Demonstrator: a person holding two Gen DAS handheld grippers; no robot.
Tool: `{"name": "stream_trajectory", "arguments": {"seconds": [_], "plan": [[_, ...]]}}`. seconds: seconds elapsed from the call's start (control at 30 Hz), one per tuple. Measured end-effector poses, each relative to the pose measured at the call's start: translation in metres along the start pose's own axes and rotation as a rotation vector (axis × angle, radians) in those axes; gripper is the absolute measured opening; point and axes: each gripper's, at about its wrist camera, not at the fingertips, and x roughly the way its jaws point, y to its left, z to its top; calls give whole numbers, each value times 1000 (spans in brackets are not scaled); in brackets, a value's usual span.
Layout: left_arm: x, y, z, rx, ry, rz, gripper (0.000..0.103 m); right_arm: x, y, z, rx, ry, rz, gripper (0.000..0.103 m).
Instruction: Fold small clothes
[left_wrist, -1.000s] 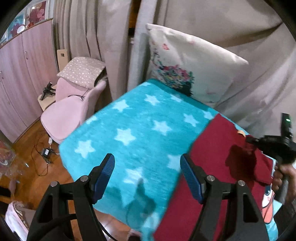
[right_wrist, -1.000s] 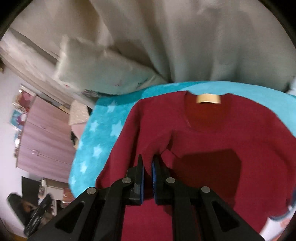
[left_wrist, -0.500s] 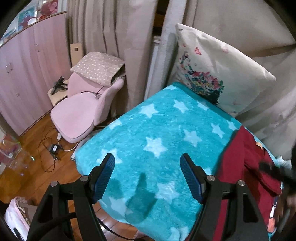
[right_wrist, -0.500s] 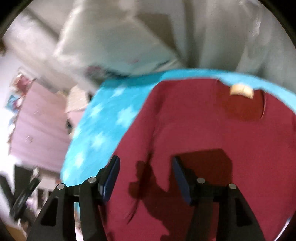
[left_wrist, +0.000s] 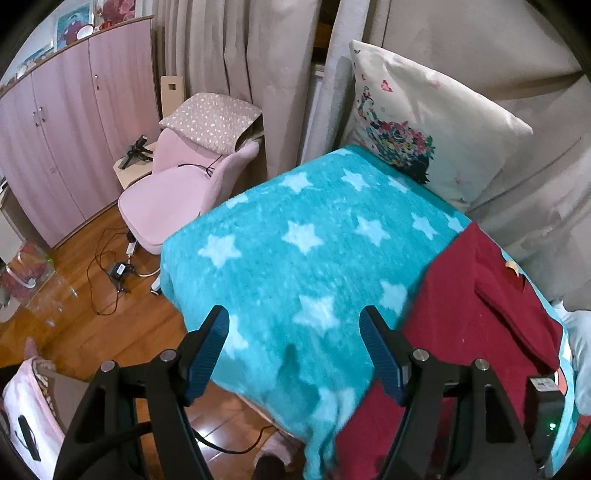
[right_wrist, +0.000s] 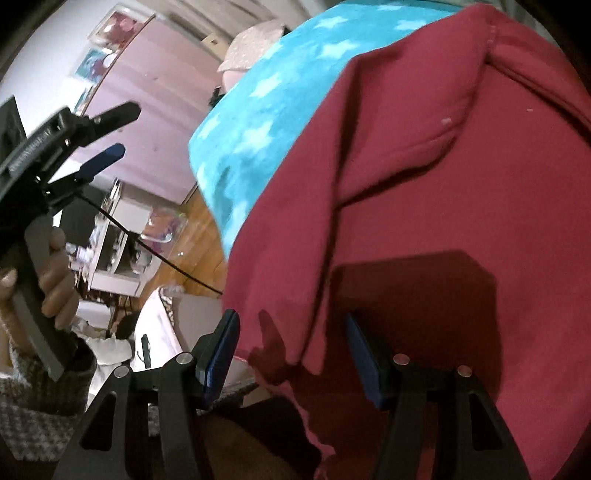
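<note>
A dark red sweater (left_wrist: 476, 317) lies on the turquoise star blanket (left_wrist: 295, 236), at the right of the left wrist view, one sleeve folded across its body. It fills the right wrist view (right_wrist: 443, 177). My left gripper (left_wrist: 293, 354) is open and empty, above the blanket's near edge, left of the sweater. My right gripper (right_wrist: 291, 354) is open and empty, just over the folded sleeve's end near the sweater's lower edge. The left gripper also shows at the left of the right wrist view (right_wrist: 107, 136), held in a hand.
A white floral pillow (left_wrist: 417, 125) leans on beige curtains (left_wrist: 258, 66) at the bed's head. A pink chair (left_wrist: 177, 192) with a dotted cushion stands left of the bed, cables (left_wrist: 114, 273) on the wooden floor, pink wardrobe (left_wrist: 62, 122) behind.
My right gripper opened, let go of the sleeve and swung toward the sweater's lower edge. My left gripper drew back and left, showing more of the blanket.
</note>
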Motion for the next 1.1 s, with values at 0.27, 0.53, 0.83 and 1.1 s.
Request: {"name": "stream_trajectory", "arguments": {"seconds": [0.27, 0.53, 0.83, 1.1], "plan": [[-29, -4, 6, -20, -70, -7, 72, -46, 8, 18, -49, -104, -35, 5], [-26, -32, 17, 21, -81, -46, 72, -243, -89, 14, 135, -466, -260, 5], [0, -63, 17, 88, -23, -78, 72, -251, -240, -29, 457, -355, -711, 9], [26, -76, 12, 127, 38, -100, 72, -264, -183, -10, 373, -507, -743, 45]]}}
